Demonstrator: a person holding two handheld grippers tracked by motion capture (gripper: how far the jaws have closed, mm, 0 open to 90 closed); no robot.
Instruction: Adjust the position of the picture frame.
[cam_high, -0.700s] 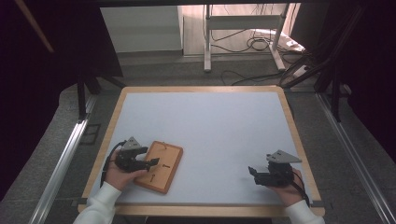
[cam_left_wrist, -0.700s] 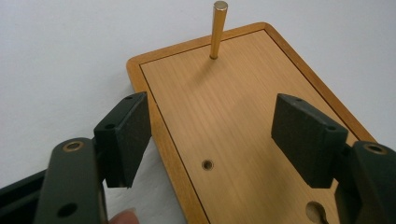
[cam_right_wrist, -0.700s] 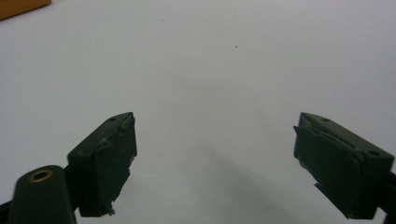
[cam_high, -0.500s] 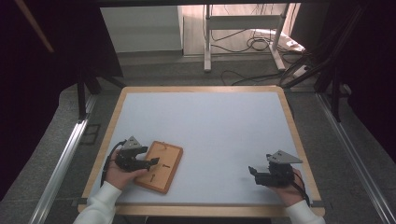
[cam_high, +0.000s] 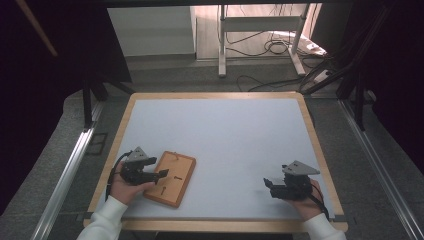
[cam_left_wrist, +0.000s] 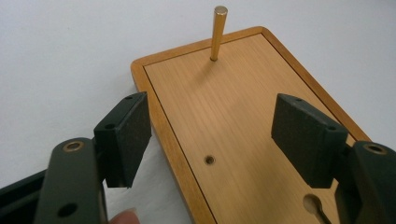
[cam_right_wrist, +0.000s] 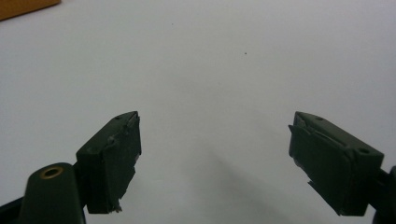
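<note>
A flat wooden board (cam_high: 171, 178) lies on the white table top at the front left. In the left gripper view the board (cam_left_wrist: 243, 107) carries an upright brass pin (cam_left_wrist: 218, 32), a small hole (cam_left_wrist: 209, 160) and a keyhole slot (cam_left_wrist: 314, 205). My left gripper (cam_high: 159, 174) reaches over the board's left edge, its jaws open with nothing pinched; one jaw hangs off the edge, the other over the wood. The left gripper (cam_left_wrist: 212, 140) hovers just above the board. My right gripper (cam_high: 268, 185) rests open at the front right over bare table, and the right gripper (cam_right_wrist: 215, 161) holds nothing.
The table (cam_high: 225, 130) has a raised wooden rim all round. A corner of the board (cam_right_wrist: 23, 7) peeks in at the top left of the right gripper view. Beyond the table are a metal stand and cables (cam_high: 270, 47) on the floor.
</note>
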